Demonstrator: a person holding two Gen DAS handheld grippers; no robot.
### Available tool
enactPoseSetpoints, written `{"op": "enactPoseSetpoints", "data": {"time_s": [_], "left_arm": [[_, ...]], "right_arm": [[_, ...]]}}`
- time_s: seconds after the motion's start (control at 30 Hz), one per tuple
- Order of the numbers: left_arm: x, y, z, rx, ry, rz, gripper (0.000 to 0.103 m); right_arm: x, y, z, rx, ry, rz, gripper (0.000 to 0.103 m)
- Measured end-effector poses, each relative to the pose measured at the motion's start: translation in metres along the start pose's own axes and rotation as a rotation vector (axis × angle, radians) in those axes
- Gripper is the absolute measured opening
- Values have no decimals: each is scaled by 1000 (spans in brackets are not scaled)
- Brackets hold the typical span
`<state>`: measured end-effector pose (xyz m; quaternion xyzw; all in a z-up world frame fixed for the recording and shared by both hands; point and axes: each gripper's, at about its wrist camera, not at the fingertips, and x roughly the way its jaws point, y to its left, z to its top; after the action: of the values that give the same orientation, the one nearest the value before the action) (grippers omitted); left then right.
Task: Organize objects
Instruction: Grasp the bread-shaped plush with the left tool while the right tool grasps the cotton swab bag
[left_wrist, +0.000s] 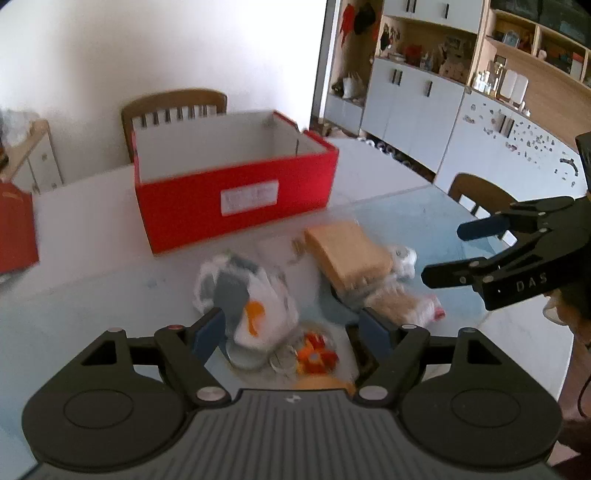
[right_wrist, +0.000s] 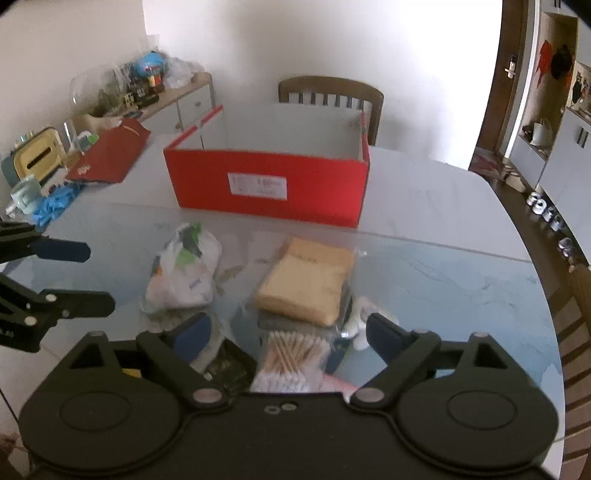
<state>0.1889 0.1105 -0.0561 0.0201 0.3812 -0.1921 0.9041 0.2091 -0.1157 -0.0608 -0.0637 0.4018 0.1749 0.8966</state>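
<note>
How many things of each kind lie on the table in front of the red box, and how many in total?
White plastic bag with contents: 1
Tan flat packet: 1
Pack of cotton swabs: 1
Orange-and-red small item: 1
Total: 4 that can be told apart. More wrapped bits lie in the pile, too blurred to count. The red box looks empty.

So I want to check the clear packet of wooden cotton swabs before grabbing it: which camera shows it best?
The right wrist view: the clear packet of wooden cotton swabs lies sharp and close between that gripper's open fingers. The left wrist view shows it only as a blurred packet beside the tan block.
</note>
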Motion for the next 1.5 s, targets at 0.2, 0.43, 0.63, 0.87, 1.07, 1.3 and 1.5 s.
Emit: {"op": "enactPoseSetpoints", "data": {"time_s": [0.2,0.43,0.63,0.87,1.07,1.3,1.5], "left_arm": [[10,-2,-23,-25,39,-27,89],[22,-7,-47,-17,69,-12,103],[31,-8,-63,-25,104,-3,103],[39,-9,-71,-2,135,-4,103],[44,-8,-73,-10,146,11,103],[42,-9,-75,0,121,22,100],[40,-9,-74,-11,131,-7,66]], "right_arm": [[13,-1,-15,16,30,-14,92],[30,-2,-27,24,68,-51,89],[43,-6,-32,50,102,-63,85],[52,-1,-38,53,135,-49,81],[57,-1,-38,60,147,-45,76],[56,-1,-36,49,146,-46,63],[55,2,-35,31,142,-55,55]]}}
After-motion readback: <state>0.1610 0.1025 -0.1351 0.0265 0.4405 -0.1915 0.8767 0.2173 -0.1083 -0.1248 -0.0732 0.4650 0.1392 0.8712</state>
